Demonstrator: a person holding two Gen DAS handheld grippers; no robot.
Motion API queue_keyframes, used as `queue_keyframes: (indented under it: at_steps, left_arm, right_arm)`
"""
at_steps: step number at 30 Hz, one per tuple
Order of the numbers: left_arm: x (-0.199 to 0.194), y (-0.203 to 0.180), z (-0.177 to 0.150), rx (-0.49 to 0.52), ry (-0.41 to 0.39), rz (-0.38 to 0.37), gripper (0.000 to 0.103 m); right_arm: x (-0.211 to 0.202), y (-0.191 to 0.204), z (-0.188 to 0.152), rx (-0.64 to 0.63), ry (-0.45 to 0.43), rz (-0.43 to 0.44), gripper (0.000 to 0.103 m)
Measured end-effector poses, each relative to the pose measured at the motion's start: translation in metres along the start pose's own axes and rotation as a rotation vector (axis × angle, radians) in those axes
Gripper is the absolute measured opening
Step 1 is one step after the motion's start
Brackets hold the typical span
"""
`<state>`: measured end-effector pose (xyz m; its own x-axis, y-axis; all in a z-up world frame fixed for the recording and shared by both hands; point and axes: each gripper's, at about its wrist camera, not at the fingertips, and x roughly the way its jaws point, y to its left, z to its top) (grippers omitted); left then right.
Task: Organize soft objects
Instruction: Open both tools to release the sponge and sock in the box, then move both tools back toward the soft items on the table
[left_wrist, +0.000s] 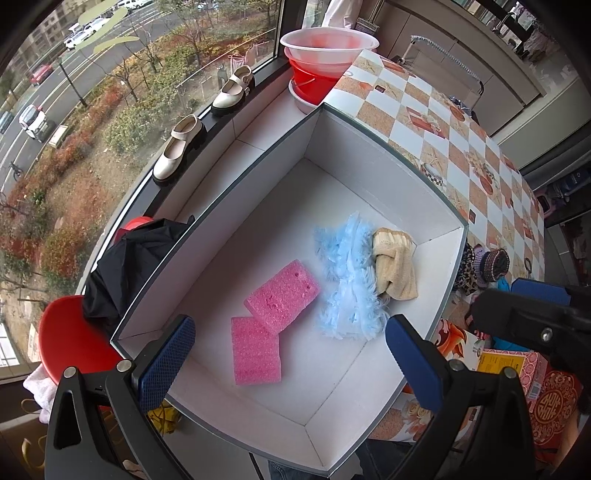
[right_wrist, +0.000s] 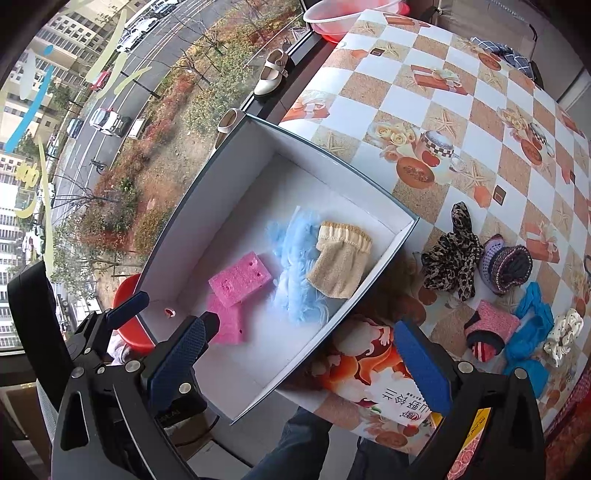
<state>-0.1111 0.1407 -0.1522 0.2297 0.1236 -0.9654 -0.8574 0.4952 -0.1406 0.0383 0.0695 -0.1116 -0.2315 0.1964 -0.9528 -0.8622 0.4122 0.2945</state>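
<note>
While both my jaws stand wide and empty, the soft things lie partly sorted into the white box (left_wrist: 369, 173).

Over the box my left gripper (left_wrist: 290, 360) and right gripper (right_wrist: 299, 365) hold nothing. Inside it two pink sponges (left_wrist: 271, 314) overlap, a fluffy blue cloth (left_wrist: 349, 280) lies just beside them, and a beige sock (left_wrist: 393, 266) rests against the cloth. On the checkered worktop (right_wrist: 461, 110) wait a leopard scrunchie (right_wrist: 452, 254), a knitted purple piece (right_wrist: 506, 264), a pink pad (right_wrist: 496, 319), a blue cloth (right_wrist: 530, 332) and a white dotted scrunchie (right_wrist: 565, 330).
</note>
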Motion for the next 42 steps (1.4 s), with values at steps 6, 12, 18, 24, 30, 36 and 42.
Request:
queue_keyframes:
  at_steps: [6, 12, 18, 24, 30, 36, 42]
  left_arm:
    - [-0.004, -0.002, -0.007, 0.019, 0.000, 0.012, 0.103]
    - [-0.018, -0.013, -0.007, 0.060, -0.006, 0.015, 0.103]
    - [-0.031, -0.049, -0.001, 0.149, -0.015, -0.013, 0.103]
    - [-0.034, -0.115, 0.004, 0.298, -0.002, -0.057, 0.103]
    - [-0.019, -0.192, 0.007, 0.455, 0.048, -0.093, 0.103]
    - [0.013, -0.260, 0.012, 0.575, 0.095, -0.079, 0.103]
    - [0.057, -0.307, 0.022, 0.625, 0.138, -0.015, 0.103]
  right_arm:
    - [-0.004, 0.000, -0.006, 0.013, -0.010, 0.020, 0.103]
    - [-0.016, -0.011, -0.011, 0.055, -0.030, 0.049, 0.103]
    - [-0.043, -0.044, -0.024, 0.138, -0.064, 0.079, 0.103]
    - [-0.077, -0.104, -0.048, 0.276, -0.118, 0.096, 0.103]
    - [-0.103, -0.178, -0.079, 0.434, -0.166, 0.091, 0.103]
    - [-0.116, -0.260, -0.106, 0.583, -0.194, 0.058, 0.103]
    - [-0.095, -0.336, -0.133, 0.727, -0.158, 0.025, 0.103]
